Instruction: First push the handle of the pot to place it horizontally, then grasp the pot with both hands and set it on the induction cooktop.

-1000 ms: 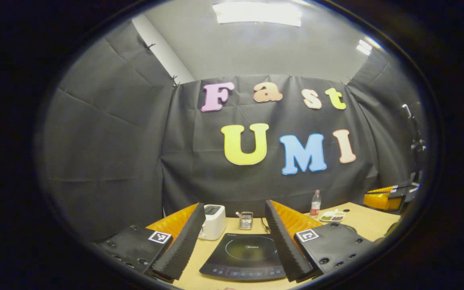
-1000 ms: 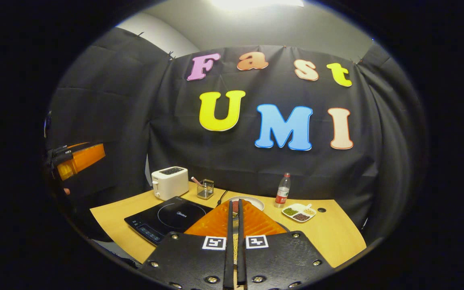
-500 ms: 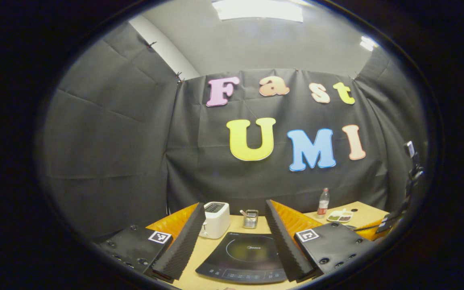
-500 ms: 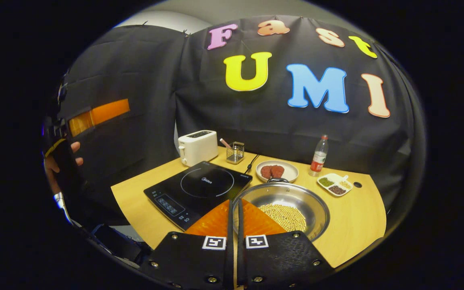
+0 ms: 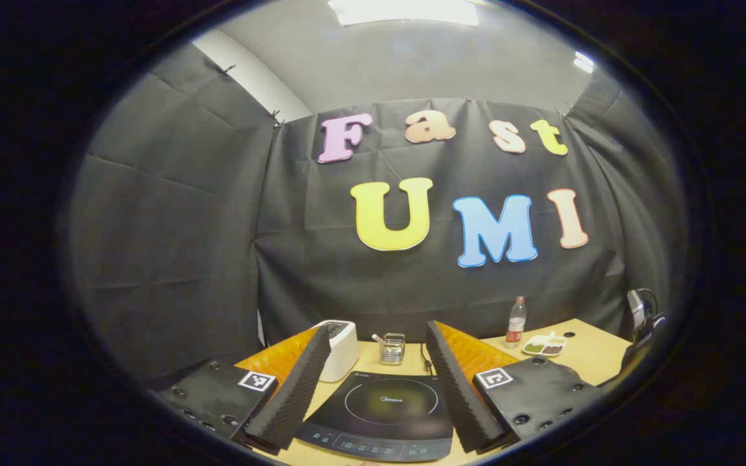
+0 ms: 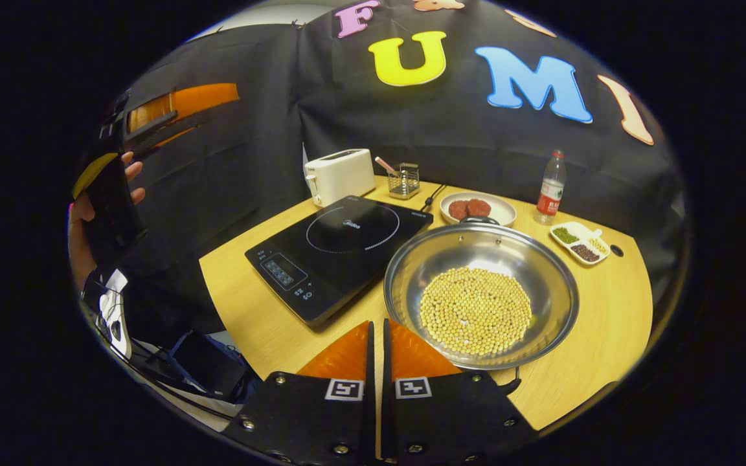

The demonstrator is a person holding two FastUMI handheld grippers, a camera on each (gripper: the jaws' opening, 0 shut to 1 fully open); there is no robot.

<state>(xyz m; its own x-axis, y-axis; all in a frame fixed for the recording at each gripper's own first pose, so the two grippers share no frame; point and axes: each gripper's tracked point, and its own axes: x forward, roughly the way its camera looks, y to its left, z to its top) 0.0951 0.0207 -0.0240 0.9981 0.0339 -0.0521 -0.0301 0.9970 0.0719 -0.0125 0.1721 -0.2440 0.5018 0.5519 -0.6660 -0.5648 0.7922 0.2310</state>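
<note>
Right gripper view now looks down on the round stainless-steel pot [image 6: 482,294], which sits on the pale wooden desk [image 6: 596,336] just right of the flat black induction cooktop [image 6: 340,252], close beside it but not on it. Half a second ago I saw only the far half of the pot; now its whole rim is in sight and the booth wall has slid up and away, so my right tool [image 6: 377,349] has tipped down and come closer. Its two orange fingers lie pressed together with only a thin slit between them, holding nothing, their tips just short of the pot's near rim. A dark handle [image 6: 480,221] shows at the pot's far edge.

The pot holds a flat heap of pale yellow beans [image 6: 475,310]. Behind it a white plate [image 6: 476,208] carries two reddish-brown patties, and a white divided dish [image 6: 579,235] holds green, dark and pale grains. A clear plastic bottle with a red label [image 6: 549,189] stands near the dish. A small wire-mesh holder [image 6: 403,180] with a pink stick in it stands beside the white toaster [image 6: 339,176].

In the left gripper view my left tool [image 5: 376,382] is spread wide and empty, framing the cooktop [image 5: 383,414], which sits a little lower and nearer than before.
</note>
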